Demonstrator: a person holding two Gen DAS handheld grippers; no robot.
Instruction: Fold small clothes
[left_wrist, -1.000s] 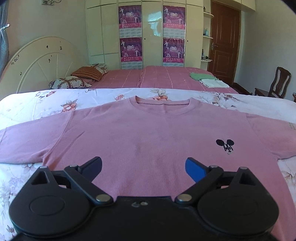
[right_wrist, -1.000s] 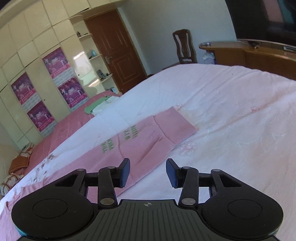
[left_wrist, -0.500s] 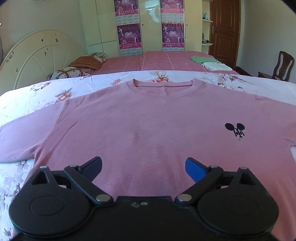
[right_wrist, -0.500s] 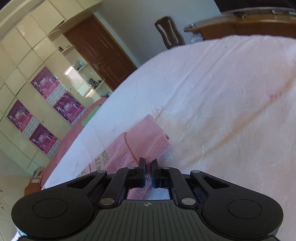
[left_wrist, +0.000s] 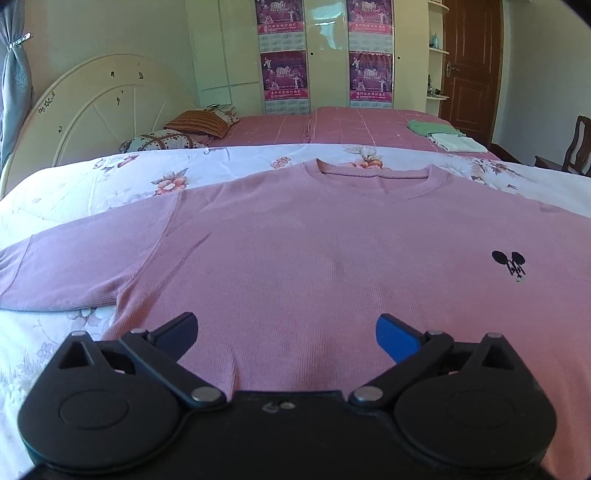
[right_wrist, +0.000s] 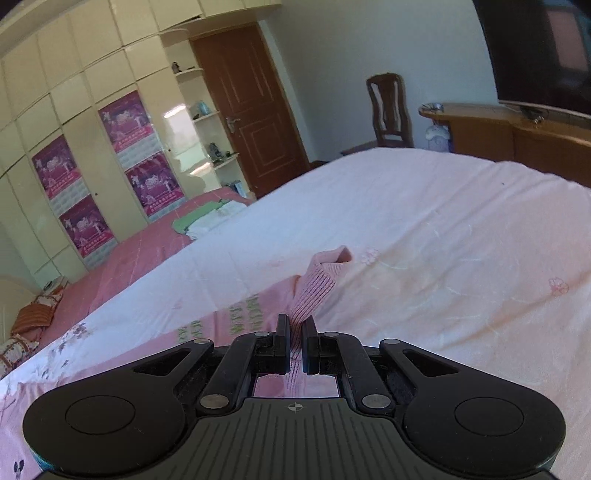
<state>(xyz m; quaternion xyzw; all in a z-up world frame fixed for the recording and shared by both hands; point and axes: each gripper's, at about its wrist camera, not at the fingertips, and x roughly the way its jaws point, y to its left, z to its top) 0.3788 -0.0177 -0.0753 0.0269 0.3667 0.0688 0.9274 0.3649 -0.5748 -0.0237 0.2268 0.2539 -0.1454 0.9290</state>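
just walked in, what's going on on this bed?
A person with a handheld gripper in each hand is folding a pink long-sleeve top spread face up on a floral bedsheet. The right gripper is shut on the ribbed cuff of one sleeve and holds it lifted off the sheet, the sleeve's end draped from the pinch. The left gripper hovers over the top's lower body, its jaws wide and just opened further, with nothing gripped.

the left gripper (left_wrist: 286, 334) has its jaws spread wide, just opened further, nothing between its fingers. the right gripper (right_wrist: 294, 345) is pinched tight on the sleeve cuff (right_wrist: 314, 288), which runs forward from its fingertips.
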